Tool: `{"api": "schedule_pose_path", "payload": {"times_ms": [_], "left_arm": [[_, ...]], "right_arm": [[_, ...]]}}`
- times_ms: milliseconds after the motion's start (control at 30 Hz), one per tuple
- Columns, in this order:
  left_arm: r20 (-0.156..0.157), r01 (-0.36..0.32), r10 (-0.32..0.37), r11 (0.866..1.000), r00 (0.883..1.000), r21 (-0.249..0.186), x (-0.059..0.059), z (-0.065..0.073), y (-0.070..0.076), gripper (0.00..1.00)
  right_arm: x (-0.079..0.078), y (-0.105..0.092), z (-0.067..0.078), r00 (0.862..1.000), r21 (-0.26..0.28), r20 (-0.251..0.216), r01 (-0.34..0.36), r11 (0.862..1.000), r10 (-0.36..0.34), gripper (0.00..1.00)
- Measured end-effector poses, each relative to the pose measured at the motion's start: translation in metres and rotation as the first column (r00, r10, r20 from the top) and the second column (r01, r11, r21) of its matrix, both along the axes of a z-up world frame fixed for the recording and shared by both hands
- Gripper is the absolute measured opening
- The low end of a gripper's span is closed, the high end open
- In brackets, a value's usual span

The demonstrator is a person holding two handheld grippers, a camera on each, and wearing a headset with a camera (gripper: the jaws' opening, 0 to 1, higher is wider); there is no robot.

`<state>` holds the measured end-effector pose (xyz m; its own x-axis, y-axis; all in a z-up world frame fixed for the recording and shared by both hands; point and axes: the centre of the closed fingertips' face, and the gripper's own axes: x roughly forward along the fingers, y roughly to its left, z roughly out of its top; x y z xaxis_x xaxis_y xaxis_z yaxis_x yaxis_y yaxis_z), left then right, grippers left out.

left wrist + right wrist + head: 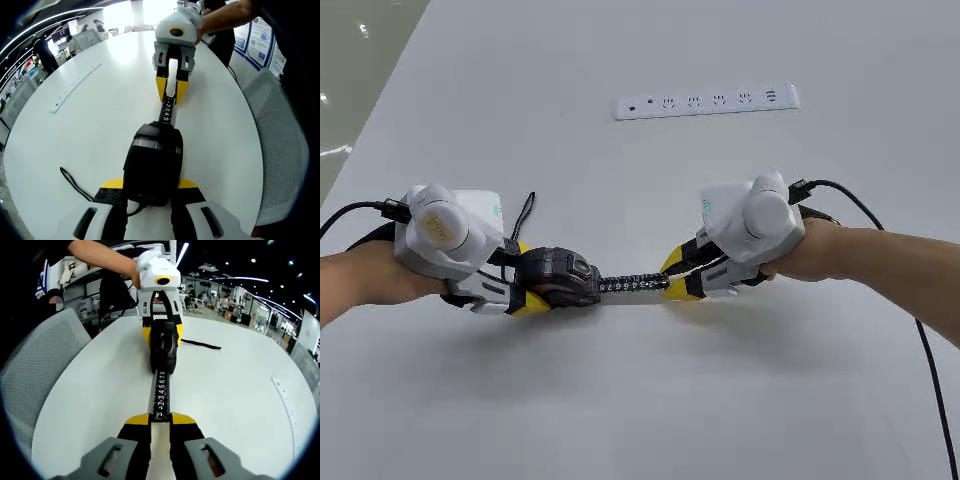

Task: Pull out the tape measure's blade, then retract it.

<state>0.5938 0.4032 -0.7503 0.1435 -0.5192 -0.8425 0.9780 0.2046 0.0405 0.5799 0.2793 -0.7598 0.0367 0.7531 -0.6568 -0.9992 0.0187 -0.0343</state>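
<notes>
Black tape measure (558, 277) fills left fingers (112, 184); right fingers (136, 420) pinch blade (161, 390).

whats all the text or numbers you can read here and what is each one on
"2 3 4 5 6 7 8": on the blade, right gripper view.
"2 3 4 5": same blade, left gripper view.
Tape measure case: no readable text.
Power strip: markings too small to read.
Posters in the background: too blurred to read.
</notes>
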Motion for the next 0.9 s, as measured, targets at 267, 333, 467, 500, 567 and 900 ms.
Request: {"api": "schedule_pose_path", "payload": {"times_ms": [267, 333, 467, 500, 567, 900], "left_arm": [[0.000, -0.001, 0.001, 1.000, 1.000, -0.001, 0.000, 0.000, 0.000, 0.30], [-0.001, -0.003, 0.003, 1.000, 1.000, -0.001, 0.000, 0.000, -0.001, 0.30], [0.001, -0.006, 0.006, 1.000, 1.000, -0.004, 0.000, 0.000, -0.001, 0.30], [0.002, -0.006, 0.006, 1.000, 1.000, -0.004, 0.000, 0.000, -0.001, 0.30], [0.002, -0.007, 0.007, 1.000, 1.000, -0.002, 0.000, 0.000, -0.001, 0.30], [0.002, -0.017, 0.017, 1.000, 1.000, -0.006, 0.000, 0.000, -0.001, 0.30]], "right_arm": [[-0.001, -0.008, 0.000, 1.000, 0.004, 0.001, -0.004, 1.000, 0.004, 0.12], [-0.001, -0.012, -0.001, 1.000, 0.001, 0.001, -0.004, 1.000, 0.004, 0.12], [-0.001, -0.017, -0.001, 1.000, 0.008, -0.006, 0.002, 1.000, -0.002, 0.12], [-0.002, -0.018, -0.001, 1.000, 0.008, -0.008, 0.003, 1.000, -0.003, 0.12], [-0.001, -0.021, -0.002, 1.000, 0.006, -0.009, 0.005, 1.000, -0.005, 0.12], [-0.003, -0.029, 0.002, 1.000, 0.004, 0.002, 0.002, 1.000, -0.002, 0.12]]}}
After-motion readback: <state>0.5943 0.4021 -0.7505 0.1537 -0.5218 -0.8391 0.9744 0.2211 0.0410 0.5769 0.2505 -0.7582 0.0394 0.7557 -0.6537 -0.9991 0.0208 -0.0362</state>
